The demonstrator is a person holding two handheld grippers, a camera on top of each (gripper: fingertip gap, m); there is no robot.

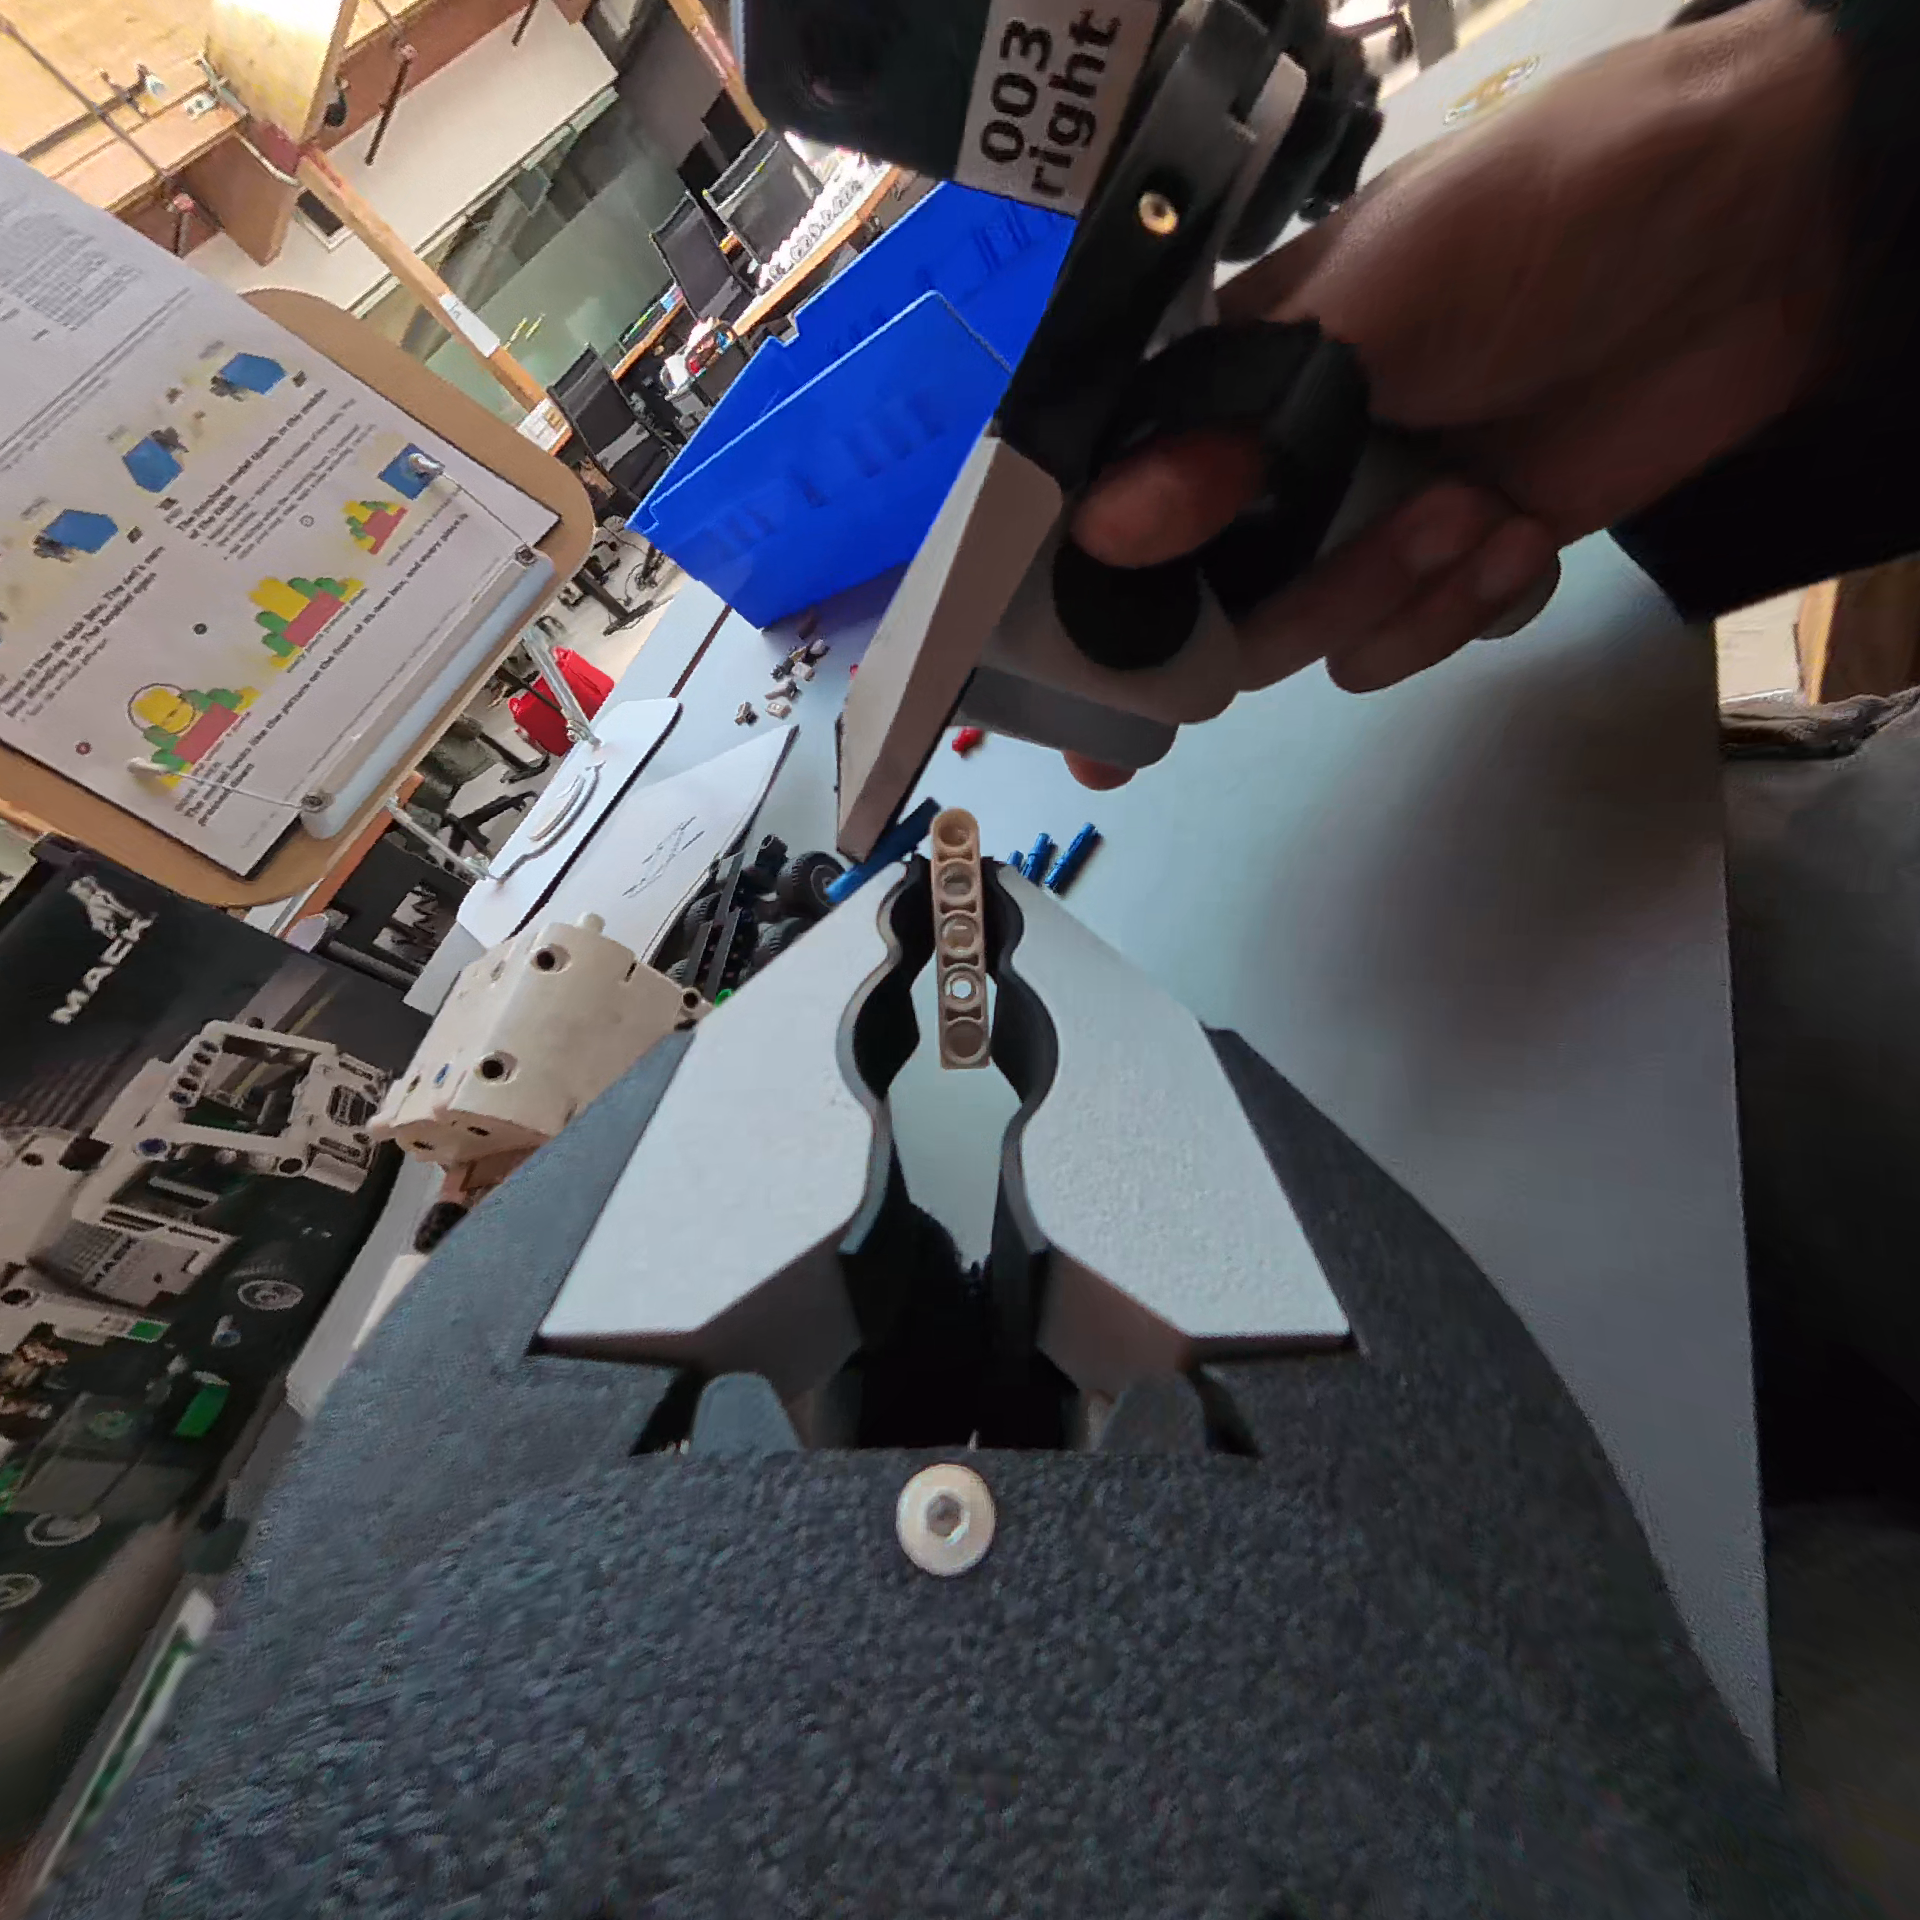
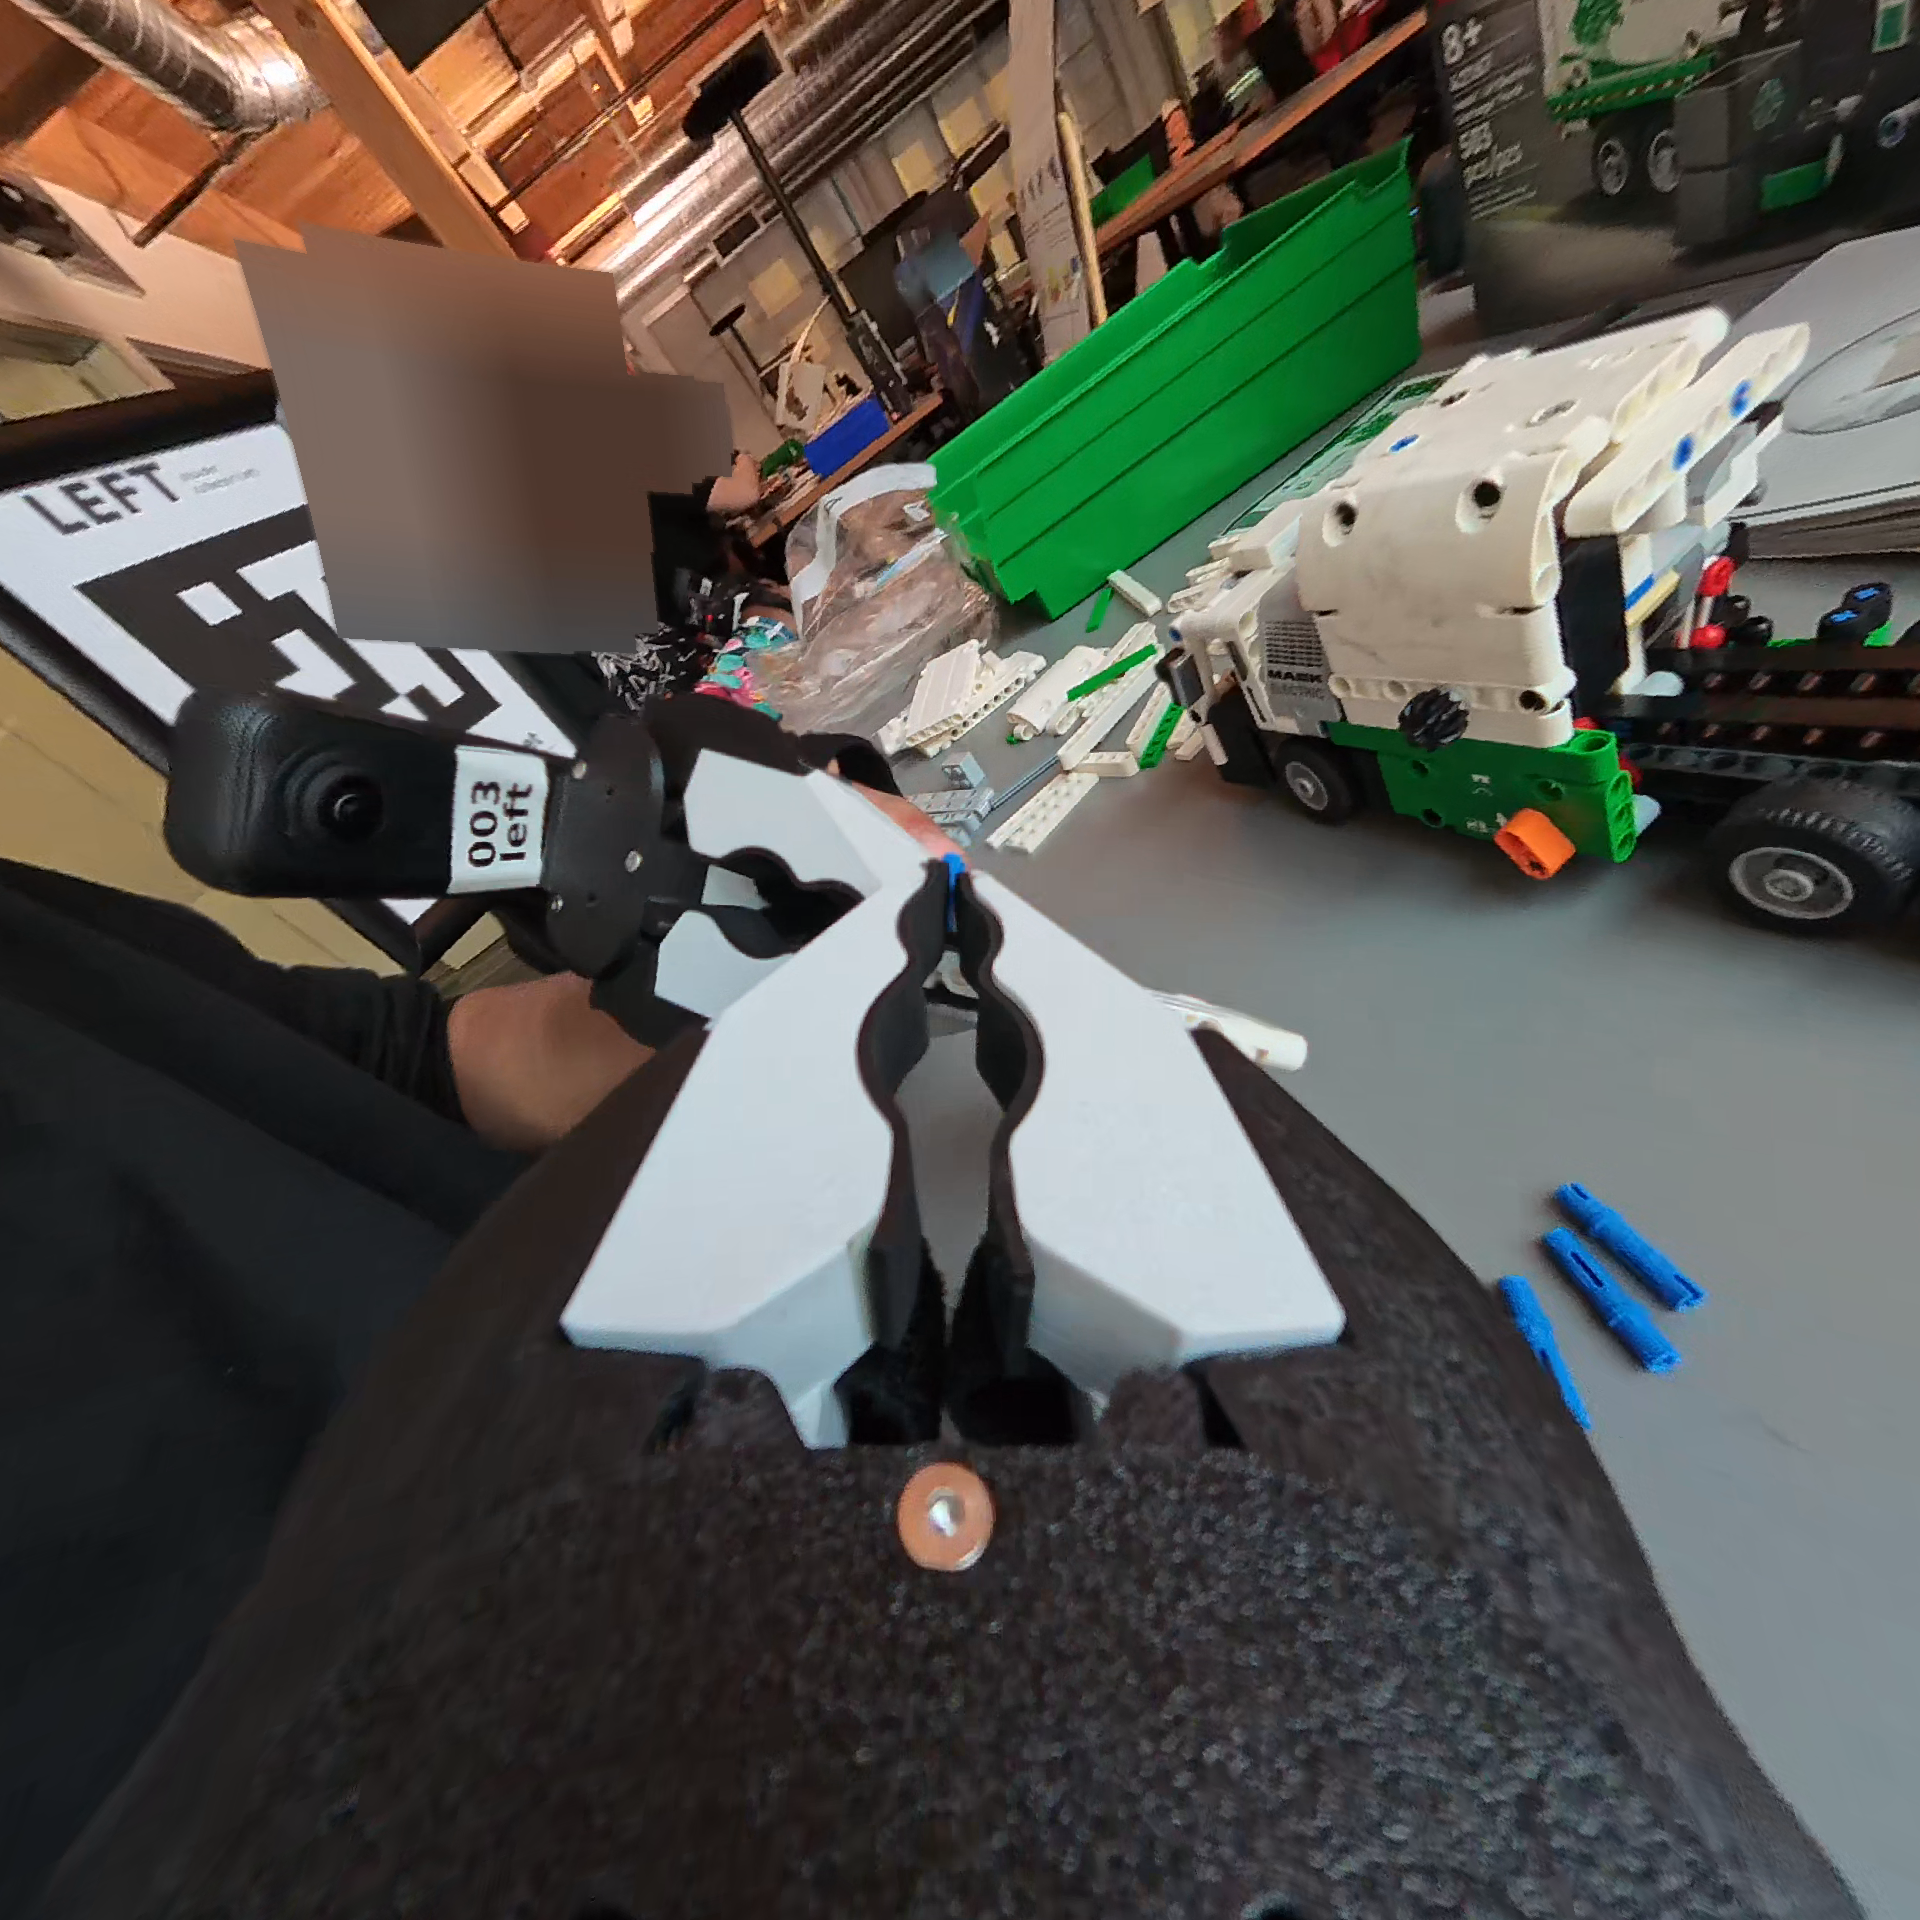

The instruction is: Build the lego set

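My left gripper (image 1: 958, 883) is shut on a tan beam with a row of holes (image 1: 960, 940), held upright above the table. My right gripper (image 2: 951, 883) is shut on a blue pin (image 2: 952, 896); only the pin's tip shows between the pads. In the left wrist view the right gripper (image 1: 868, 842) comes in from above, and its blue pin (image 1: 883, 854) sits just left of the beam's top end. In the right wrist view the left gripper (image 2: 894, 873) is right behind my fingertips. The half-built white and green truck (image 2: 1455, 644) stands on the grey table at the right.
Three loose blue pins (image 2: 1610, 1288) lie on the table (image 2: 1351, 1039) at the right. White and green loose parts (image 2: 1049, 707) lie by a green bin (image 2: 1174, 468). A blue bin (image 1: 862, 436), an instruction sheet on a stand (image 1: 239, 540) and the set's box (image 1: 156, 1195) are around. The grippers are tip to tip, or close to it.
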